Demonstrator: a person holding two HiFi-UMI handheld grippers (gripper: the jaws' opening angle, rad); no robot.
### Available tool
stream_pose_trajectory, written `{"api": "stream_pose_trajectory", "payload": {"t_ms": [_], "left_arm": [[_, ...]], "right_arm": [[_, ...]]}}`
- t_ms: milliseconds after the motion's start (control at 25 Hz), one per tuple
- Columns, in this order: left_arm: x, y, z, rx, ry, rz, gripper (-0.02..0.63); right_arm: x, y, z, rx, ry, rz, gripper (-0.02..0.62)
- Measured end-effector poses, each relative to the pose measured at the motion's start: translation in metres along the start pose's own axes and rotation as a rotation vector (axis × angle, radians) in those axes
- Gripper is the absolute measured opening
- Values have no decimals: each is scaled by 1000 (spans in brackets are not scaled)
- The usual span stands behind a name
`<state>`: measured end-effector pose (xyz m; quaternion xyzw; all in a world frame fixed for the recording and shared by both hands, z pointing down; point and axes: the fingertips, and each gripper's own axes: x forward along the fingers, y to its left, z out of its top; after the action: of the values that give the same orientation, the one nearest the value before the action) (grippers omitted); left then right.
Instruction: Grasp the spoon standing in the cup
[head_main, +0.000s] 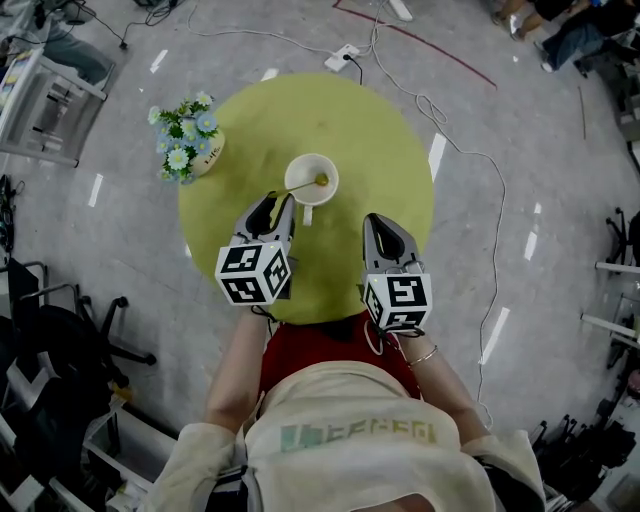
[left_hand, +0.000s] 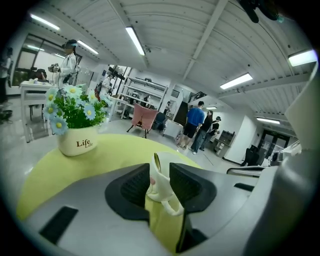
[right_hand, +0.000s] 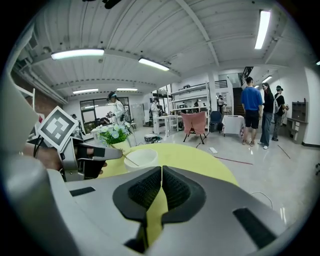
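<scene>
The left claw (head_main: 281, 200) has its two sides wide apart and holds nothing. Its tips are just beside the end of the thin gold metal spoon (head_main: 303, 186). I think the claw is open like this so the spoon's thin handle can slip into the gap before it squeezes. In the left gripper view the round white cup (left_hand: 159, 186) shows through the gap, straight ahead, so the claw looks lined up well.

The spoon stands in the cup and leans. Its scoop is down inside, and its handle pokes over the rim toward the left claw. That lean makes the handle easy to reach from this side.

The right claw (right_hand: 162, 185) is closed tight with nothing in it. It hangs over the near side of the round yellow-green bench (head_main: 345, 115), apart from the cup. It is probably out of the way because one claw is enough for a spoon.

A white pot of blue and white flowers (head_main: 186, 143) sits at the far left edge of the bench. It is well away from the cup, so it should not get bumped.
</scene>
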<state>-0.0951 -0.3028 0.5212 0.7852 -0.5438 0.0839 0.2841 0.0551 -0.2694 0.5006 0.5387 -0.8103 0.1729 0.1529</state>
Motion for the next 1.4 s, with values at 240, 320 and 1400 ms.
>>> {"api": "stream_pose_trajectory", "payload": {"t_ms": [240, 320, 1400], "left_arm": [[10, 1, 1, -13, 10, 2, 130], [12, 1, 2, -14, 11, 7, 126], [18, -4, 11, -4, -25, 45, 31]], "right_arm": [[14, 0, 0, -1, 14, 29, 37], [16, -1, -1, 0, 21, 33, 37], [15, -6, -9, -2, 38, 55, 37]]}}
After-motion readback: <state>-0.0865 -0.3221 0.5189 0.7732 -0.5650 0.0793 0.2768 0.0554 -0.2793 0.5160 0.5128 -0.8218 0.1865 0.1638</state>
